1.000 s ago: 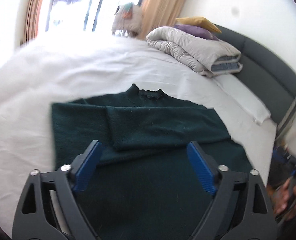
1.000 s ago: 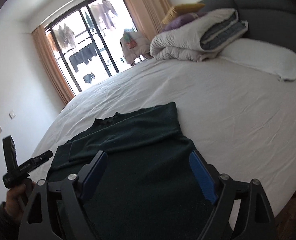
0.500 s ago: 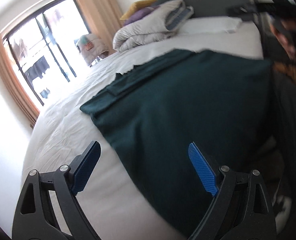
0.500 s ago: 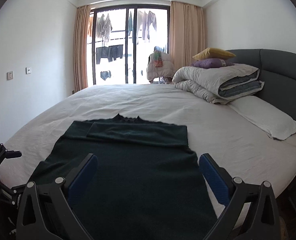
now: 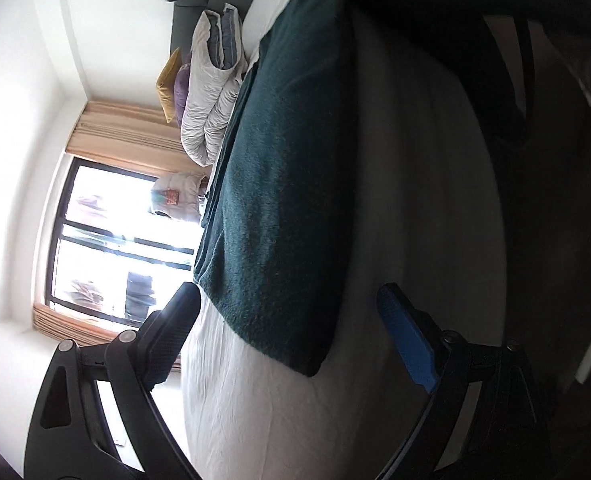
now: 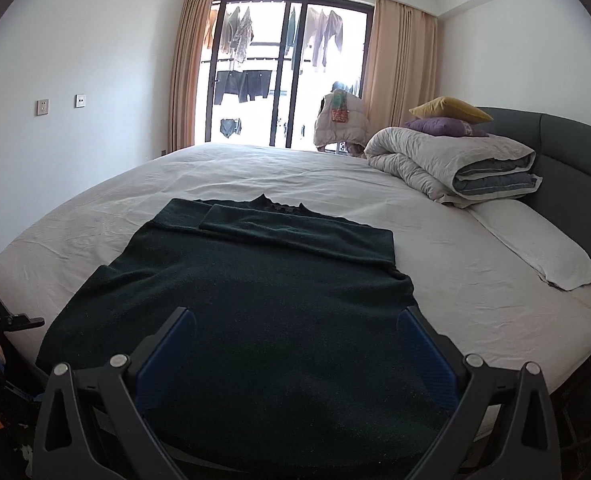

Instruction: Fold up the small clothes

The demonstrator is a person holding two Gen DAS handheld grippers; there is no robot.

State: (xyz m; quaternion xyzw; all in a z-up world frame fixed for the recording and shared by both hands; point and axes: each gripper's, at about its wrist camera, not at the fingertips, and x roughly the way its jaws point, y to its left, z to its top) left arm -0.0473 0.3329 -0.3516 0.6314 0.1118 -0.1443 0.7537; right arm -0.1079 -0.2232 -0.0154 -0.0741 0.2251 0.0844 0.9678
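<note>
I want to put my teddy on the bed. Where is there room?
The sheet is bare between the sweater and the window, and also to the sweater's left. Another bare strip lies between the sweater and the pillow. It's crowded by the headboard, where the folded duvet carries two cushions.

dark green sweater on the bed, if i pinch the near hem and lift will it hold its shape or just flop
The sweater will probably flop: it lies flat and drapes over the bed edge. Its fuzzy knit looks grippy rather than slippery. The folded-in sleeves may slide loose when lifted.
</note>
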